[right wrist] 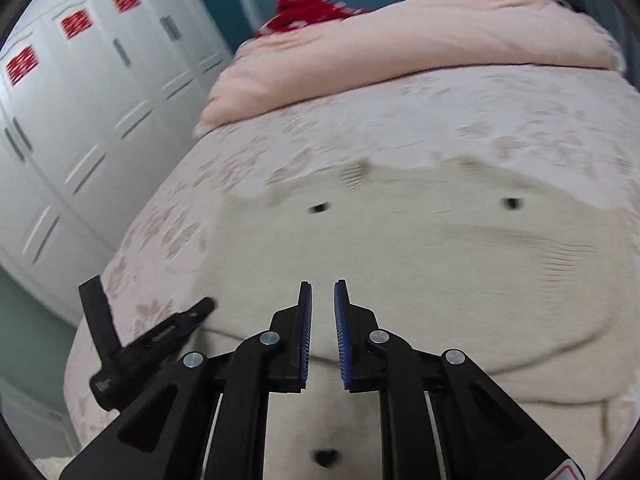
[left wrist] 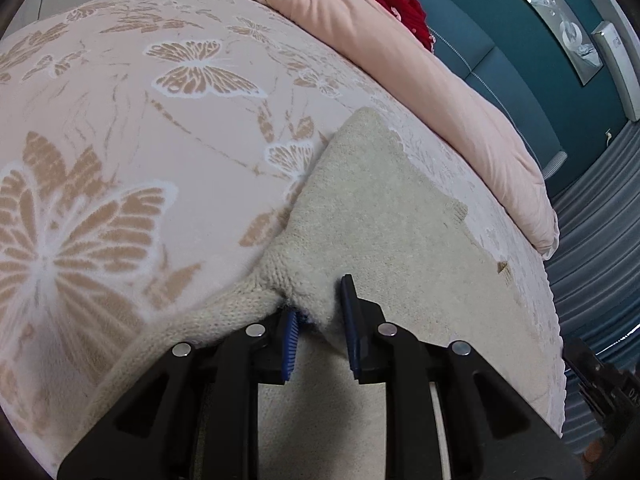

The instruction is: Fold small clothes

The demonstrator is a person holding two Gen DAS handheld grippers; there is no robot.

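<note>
A cream knitted garment point(left wrist: 376, 216) lies on the bed. In the left wrist view my left gripper point(left wrist: 320, 308) has a bunched fold of its knit edge between the blue pads, fingers closed on it. In the right wrist view the same garment point(right wrist: 420, 264) spreads flat, with small dark buttons showing. My right gripper point(right wrist: 323, 312) hovers just above it with a narrow gap between the pads and nothing in them. The left gripper shows at the lower left of that view point(right wrist: 160, 336), at the garment's edge.
The bed has a pink bedspread point(left wrist: 140, 120) with tan butterflies. A folded pink quilt point(right wrist: 400, 52) and a red item point(right wrist: 308, 12) lie at the far end. White wardrobe doors point(right wrist: 80, 120) stand to the left. A teal headboard point(left wrist: 500, 40) is beyond.
</note>
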